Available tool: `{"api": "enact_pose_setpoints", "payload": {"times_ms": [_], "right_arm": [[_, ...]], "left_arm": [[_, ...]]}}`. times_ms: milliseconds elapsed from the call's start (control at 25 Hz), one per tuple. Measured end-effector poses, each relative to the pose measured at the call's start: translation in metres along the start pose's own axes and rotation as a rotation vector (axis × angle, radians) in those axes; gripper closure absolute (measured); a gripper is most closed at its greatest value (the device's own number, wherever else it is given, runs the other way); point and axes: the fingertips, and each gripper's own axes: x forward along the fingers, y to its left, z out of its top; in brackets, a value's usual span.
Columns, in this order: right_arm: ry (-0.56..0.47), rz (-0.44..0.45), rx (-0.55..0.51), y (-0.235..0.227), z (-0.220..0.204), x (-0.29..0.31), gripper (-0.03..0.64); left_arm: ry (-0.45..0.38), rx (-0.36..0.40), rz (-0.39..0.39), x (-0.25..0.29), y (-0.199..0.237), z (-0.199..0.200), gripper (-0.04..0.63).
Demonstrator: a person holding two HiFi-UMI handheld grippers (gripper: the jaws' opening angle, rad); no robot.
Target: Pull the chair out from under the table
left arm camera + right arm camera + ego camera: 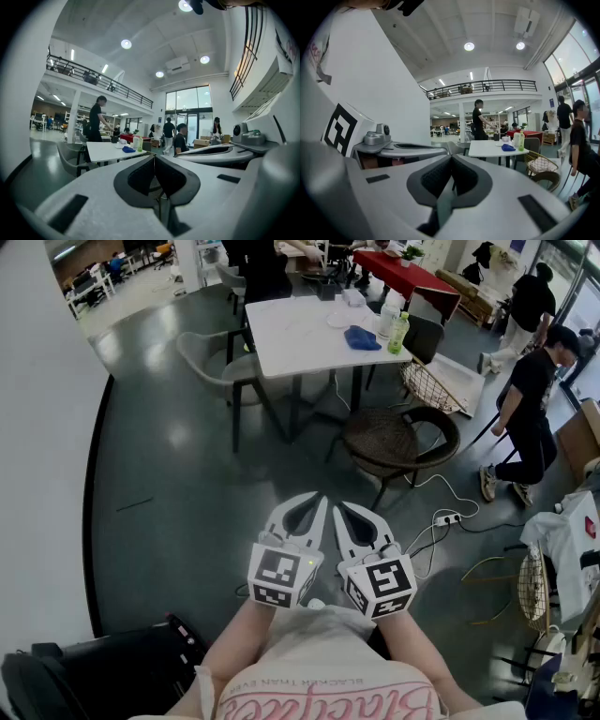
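Jaws of left gripper (322, 497), right gripper (337, 506) together, empty; wicker chair (398, 440) beside white table (309, 334); power strip (448, 518) nearby.

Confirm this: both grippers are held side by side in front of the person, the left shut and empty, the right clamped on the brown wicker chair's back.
Not quite. The right gripper is shut and empty too: the right gripper view shows its jaws together on nothing. In the head view the brown wicker chair stands apart, well beyond it. The rest holds.
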Motion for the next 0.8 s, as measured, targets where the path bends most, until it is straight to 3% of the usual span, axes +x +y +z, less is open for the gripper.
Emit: {"api": "enact_pose_setpoints", "payload": {"times_ms": [520,800], "right_arm": [[0.009,0.04,0.015,-0.016,-0.01,-0.003,0.615],[-0.009,0.058,0.026,-0.019,-0.004,0.031,0.614]], "left_arm": [[0.004,-0.016,0.069,0.009,-0.002,-0.006,0.59],[0.004,-0.018,0.102,0.019,0.03,-0.005,0.59]]}}
